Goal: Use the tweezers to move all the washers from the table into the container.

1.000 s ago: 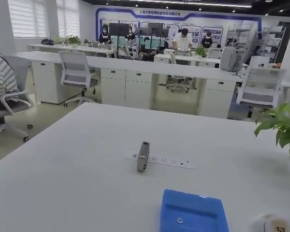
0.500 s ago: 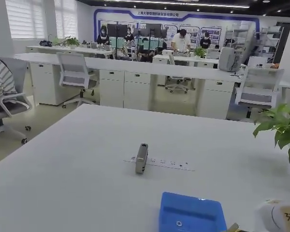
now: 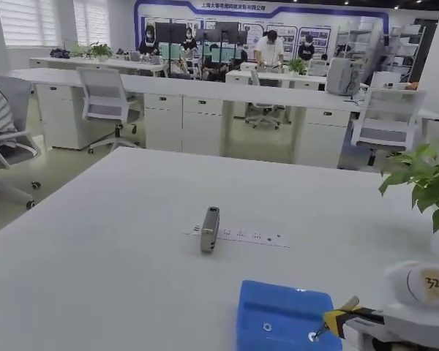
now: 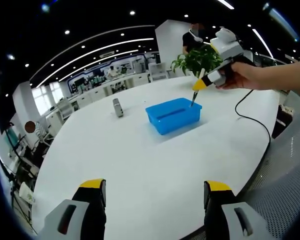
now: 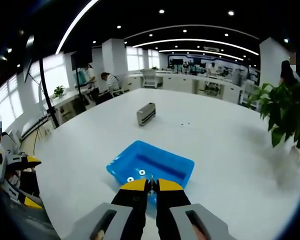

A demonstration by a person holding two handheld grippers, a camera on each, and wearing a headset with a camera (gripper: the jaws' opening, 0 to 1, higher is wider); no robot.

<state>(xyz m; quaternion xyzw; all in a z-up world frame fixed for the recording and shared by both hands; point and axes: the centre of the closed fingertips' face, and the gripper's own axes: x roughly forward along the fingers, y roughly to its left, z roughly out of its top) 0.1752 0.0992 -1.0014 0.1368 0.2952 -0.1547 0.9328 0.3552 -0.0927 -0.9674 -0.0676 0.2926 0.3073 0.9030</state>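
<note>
Now R gripper [image 5: 151, 184] pinches thin metal tweezers [image 5: 152, 177] over rectangular blue container [image 5: 166, 166].

left gripper [image 4: 155, 184] fingers [image 4: 93, 185] apart | right gripper [image 5: 151, 184] fingers [image 5: 135, 185] clamped on tweezers [image 5: 152, 177]

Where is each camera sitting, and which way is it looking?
Head view: on the person's head, looking forward and down over the table; the right gripper peeks in.
Left gripper view: on the left gripper, looking past its open jaws at the container and a hand.
Right gripper view: above the container, looking down its jaws shut on tweezers.
All three share the container.
</note>
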